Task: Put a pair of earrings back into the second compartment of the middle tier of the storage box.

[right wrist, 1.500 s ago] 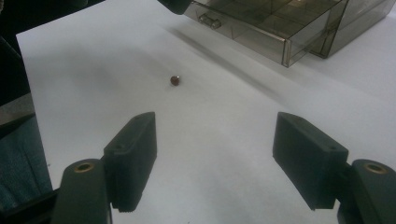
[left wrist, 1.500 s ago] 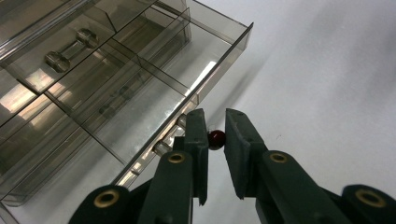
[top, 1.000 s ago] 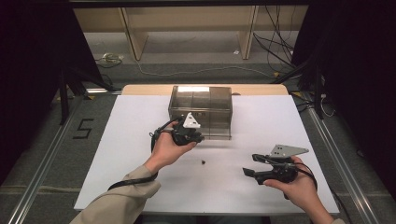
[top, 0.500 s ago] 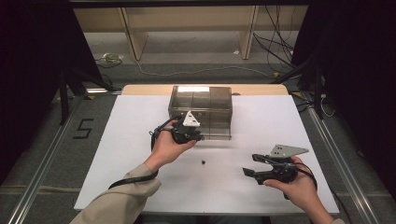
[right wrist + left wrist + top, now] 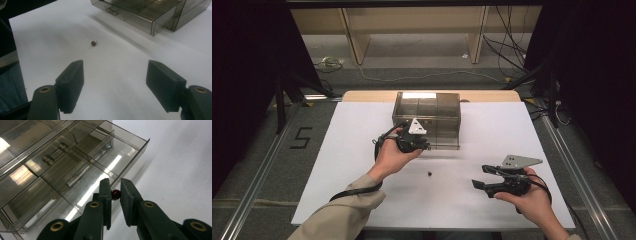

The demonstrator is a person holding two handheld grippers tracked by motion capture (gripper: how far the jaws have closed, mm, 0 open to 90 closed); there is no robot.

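On the white desk (image 5: 337, 150), a dark red bead (image 5: 115, 194) is pinched by the nearly closed left hand-held gripper (image 5: 114, 191) over the open drawer (image 5: 82, 170) of the smoky organizer at twelve o'clock. A second bead (image 5: 93, 43) lies ahead of the wide-open, empty right hand-held gripper (image 5: 115, 85). If released off the drawer's edge, the held bead could roll away.

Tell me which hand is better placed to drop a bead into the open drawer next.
Left. The left gripper already pinches a dark red bead right over the open drawer. The right gripper is open, apart from the drawer, with nothing between its jaws.
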